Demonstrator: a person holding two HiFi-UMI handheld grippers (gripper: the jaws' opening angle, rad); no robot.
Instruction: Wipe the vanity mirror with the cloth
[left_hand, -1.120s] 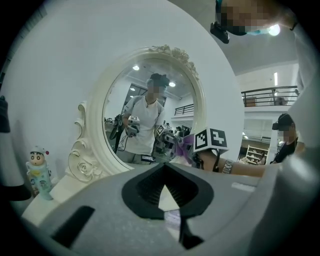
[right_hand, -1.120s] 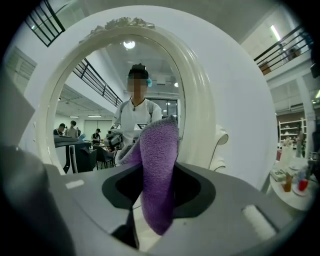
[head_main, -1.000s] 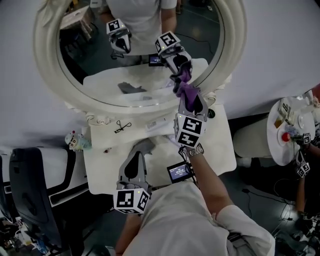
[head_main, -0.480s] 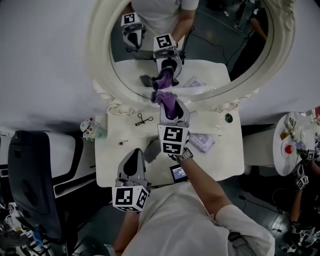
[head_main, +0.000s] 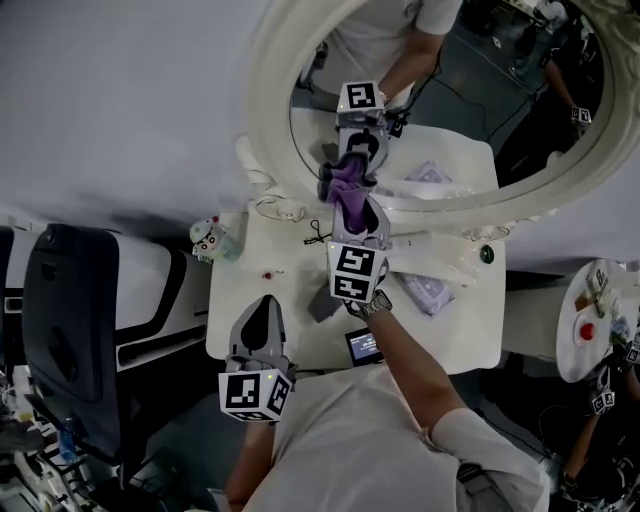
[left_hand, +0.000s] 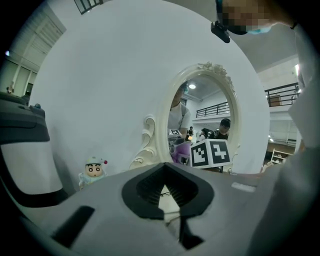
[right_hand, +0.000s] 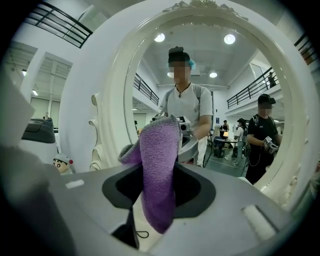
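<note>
The vanity mirror (head_main: 272, 110) is an oval in a white ornate frame, standing at the back of the white table (head_main: 455, 345). My right gripper (head_main: 351, 207) is shut on a purple cloth (head_main: 347, 193), which it presses against the lower left of the glass. In the right gripper view the cloth (right_hand: 159, 165) hangs folded between the jaws, with the mirror frame (right_hand: 117, 100) right behind it. My left gripper (head_main: 262, 308) hovers low over the table's front left, shut and holding nothing. From the left gripper (left_hand: 167, 192) I see the mirror (left_hand: 162, 130) and the cloth (left_hand: 182, 150).
A small cartoon figurine (head_main: 208, 240) stands at the table's back left. A black hair clip (head_main: 318, 232), a clear packet (head_main: 435, 292), a grey item (head_main: 322, 300) and a small screen (head_main: 362, 346) lie on the table. There is a dark chair (head_main: 70, 310) at left and a round side table (head_main: 585, 320) at right.
My right gripper has carried the cloth leftwards along the bottom of the glass, from lower right to lower left. The left gripper has stayed put.
</note>
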